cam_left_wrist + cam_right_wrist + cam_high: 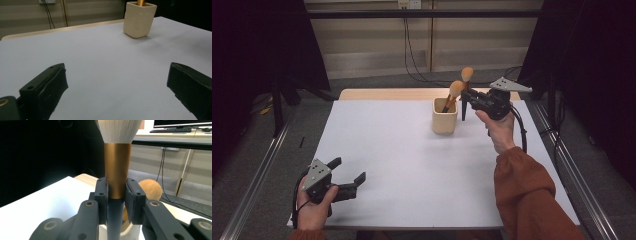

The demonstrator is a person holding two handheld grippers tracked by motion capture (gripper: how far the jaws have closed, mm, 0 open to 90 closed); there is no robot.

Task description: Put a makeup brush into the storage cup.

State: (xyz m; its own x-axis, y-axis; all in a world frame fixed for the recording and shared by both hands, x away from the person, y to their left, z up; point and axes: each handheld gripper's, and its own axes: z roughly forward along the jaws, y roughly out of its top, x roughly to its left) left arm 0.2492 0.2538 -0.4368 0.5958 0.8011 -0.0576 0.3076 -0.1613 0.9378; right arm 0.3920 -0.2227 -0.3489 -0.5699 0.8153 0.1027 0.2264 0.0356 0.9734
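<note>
High view: right hand-held gripper (466, 95) clamps a makeup brush (466, 75) upright, at 2 o'clock of the cream cup (445, 123); left hand-held gripper (348, 174) rests wide, holding nothing, on the bench (412, 170).

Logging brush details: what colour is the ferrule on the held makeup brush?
Copper-gold ferrule, clearest in the right gripper view.

Dim room, dark edges, evenly lit table (412, 165), soft close-up blur
</note>
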